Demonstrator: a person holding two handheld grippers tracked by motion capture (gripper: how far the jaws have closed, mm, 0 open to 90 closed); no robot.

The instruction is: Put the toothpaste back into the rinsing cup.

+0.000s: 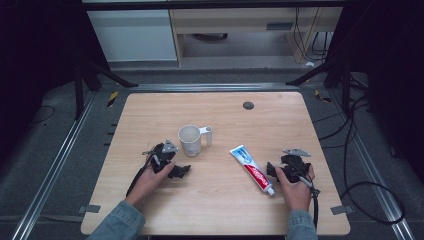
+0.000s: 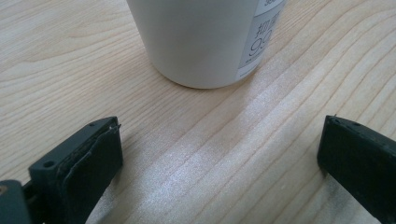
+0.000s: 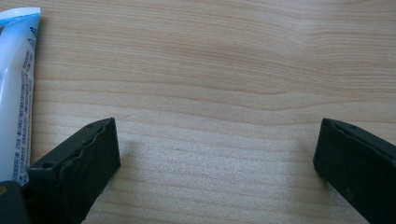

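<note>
While both grippers rest wide open and empty, the left gripper (image 1: 181, 171) just short of the white cup (image 1: 190, 140) and the right gripper (image 1: 272, 170) just beside the toothpaste tube (image 1: 252, 170) right of the cup, each should square up before closing.

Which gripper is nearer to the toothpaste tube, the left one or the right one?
Right. The right gripper sits just beside the toothpaste tube, jaws open, not touching it. The left gripper is farther off, below the white cup.

White cup (image 1: 190, 140) stands upright; toothpaste tube (image 1: 252, 169) lies flat nearby.
</note>
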